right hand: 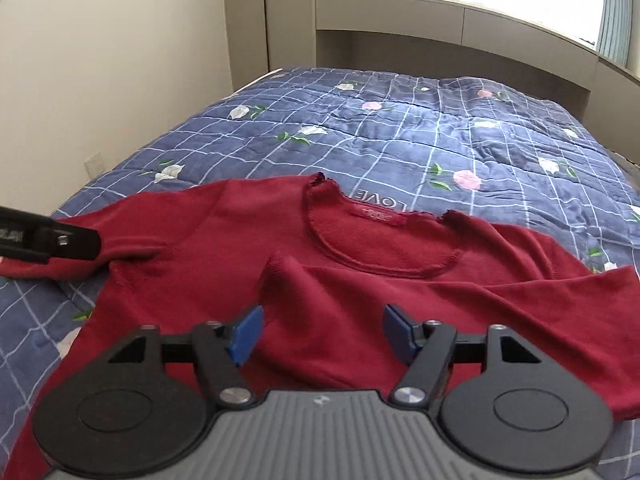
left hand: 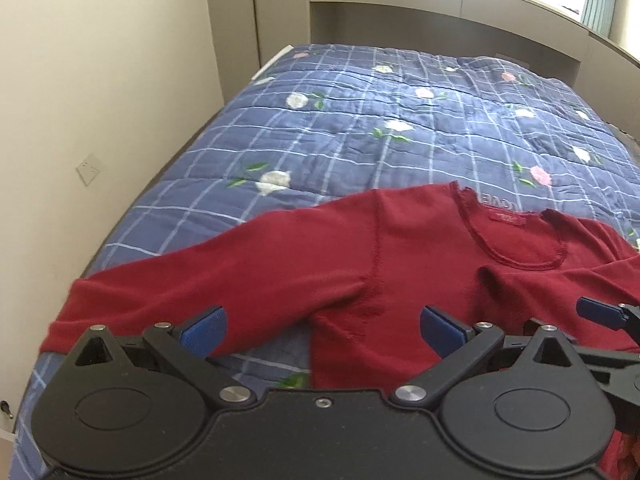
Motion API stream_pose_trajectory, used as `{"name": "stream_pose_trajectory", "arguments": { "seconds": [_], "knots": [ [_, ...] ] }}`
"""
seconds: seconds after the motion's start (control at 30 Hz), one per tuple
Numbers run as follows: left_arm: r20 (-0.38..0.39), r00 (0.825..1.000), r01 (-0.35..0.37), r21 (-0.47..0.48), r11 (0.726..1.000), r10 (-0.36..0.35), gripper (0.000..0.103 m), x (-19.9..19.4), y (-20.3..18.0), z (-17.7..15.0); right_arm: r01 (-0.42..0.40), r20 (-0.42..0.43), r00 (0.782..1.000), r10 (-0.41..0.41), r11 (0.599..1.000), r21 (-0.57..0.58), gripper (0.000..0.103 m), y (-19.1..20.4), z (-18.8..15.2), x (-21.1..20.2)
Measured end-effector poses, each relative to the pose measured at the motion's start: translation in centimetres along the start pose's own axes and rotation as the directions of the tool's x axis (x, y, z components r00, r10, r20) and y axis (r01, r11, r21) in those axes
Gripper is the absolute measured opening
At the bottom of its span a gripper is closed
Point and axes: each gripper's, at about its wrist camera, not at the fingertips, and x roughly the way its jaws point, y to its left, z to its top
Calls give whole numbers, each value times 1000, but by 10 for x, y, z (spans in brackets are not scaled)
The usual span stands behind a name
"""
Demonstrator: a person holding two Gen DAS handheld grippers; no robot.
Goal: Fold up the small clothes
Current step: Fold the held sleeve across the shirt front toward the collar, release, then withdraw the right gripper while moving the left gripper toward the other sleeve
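A dark red long-sleeved top (left hand: 420, 264) lies face up on the bed, neckline away from me; it also shows in the right wrist view (right hand: 224, 240). Its left sleeve (left hand: 200, 280) stretches out to the left. Its right sleeve (right hand: 400, 300) is folded across the chest. My left gripper (left hand: 322, 326) is open and empty, hovering over the left armpit. My right gripper (right hand: 320, 334) is open and empty above the folded sleeve's cuff. The right gripper's blue finger (left hand: 600, 312) shows at the left view's right edge. The left gripper's black body (right hand: 48, 240) shows at the right view's left edge.
A blue checked quilt (left hand: 400, 128) with flowers covers the bed. A cream wall (left hand: 100, 100) with a socket (left hand: 89, 168) runs along the left side. A beige headboard shelf (right hand: 460, 28) and a window stand at the far end.
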Motion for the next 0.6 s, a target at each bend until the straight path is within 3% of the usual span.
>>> {"name": "stream_pose_trajectory", "arguments": {
  "seconds": [0.1, 0.17, 0.4, 0.6],
  "knots": [
    [-2, 1000, 30, 7, 1000, -30, 102, 4, -16, 0, 56, 45, 997, -55, 998, -11, 97, -24, -10, -28],
    [-4, 999, 46, 16, 999, -46, 102, 8, -28, -1, 112, 65, 992, -111, 994, -17, 99, -45, -21, -47],
    [-27, 999, 25, 51, 998, -24, 102, 37, -82, -7, 363, 65, 930, -361, 932, -9, 101, -121, -67, -84],
    [-101, 994, -44, 35, 998, 48, 102, 66, -109, -14, 455, 1, 890, -455, 889, 51, 96, -169, -97, -72]
  ]
}}
